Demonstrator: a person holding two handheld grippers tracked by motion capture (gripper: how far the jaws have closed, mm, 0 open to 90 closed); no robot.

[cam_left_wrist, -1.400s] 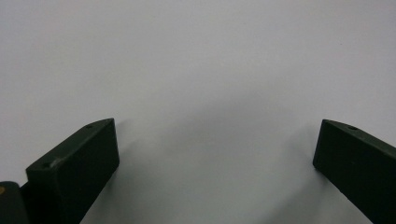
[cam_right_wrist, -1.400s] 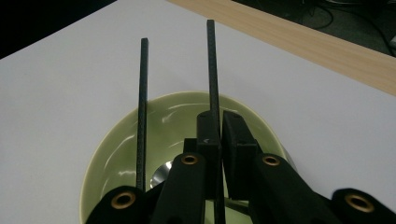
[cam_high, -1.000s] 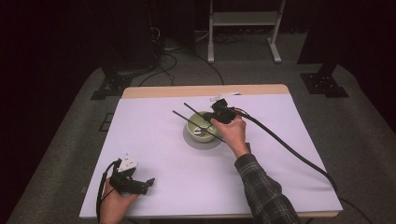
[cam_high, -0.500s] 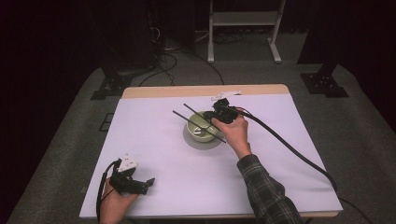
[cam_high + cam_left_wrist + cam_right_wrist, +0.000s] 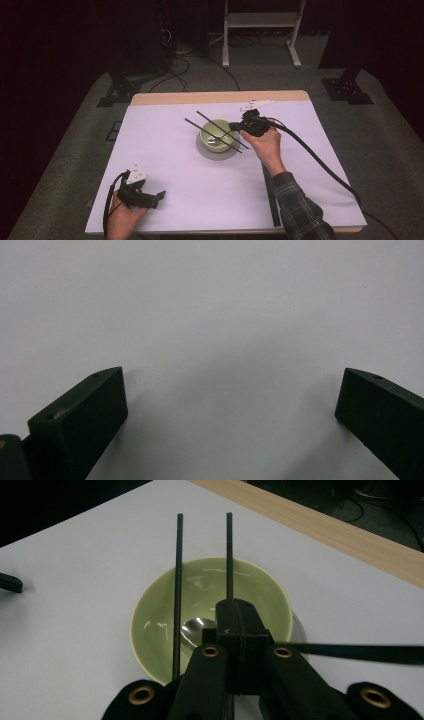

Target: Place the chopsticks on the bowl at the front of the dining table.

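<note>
Right hand-held gripper [image 5: 235, 630] clamped on one chopstick [image 5: 229, 555], its length running straight ahead across the green bowl [image 5: 150, 630].

My right gripper [image 5: 234, 625] is clamped on 1 of the 2 black chopsticks [image 5: 229, 555]; I hold it level across the green bowl [image 5: 216, 131], its far end pointing to 10 o'clock in the high view. The other chopstick [image 5: 215, 135] lies parallel just beside it, resting across the bowl's rim. The glossy bowl stands upright on a grey saucer [image 5: 218, 152] at table centre, with a metal spoon [image 5: 194, 630] inside.
</note>
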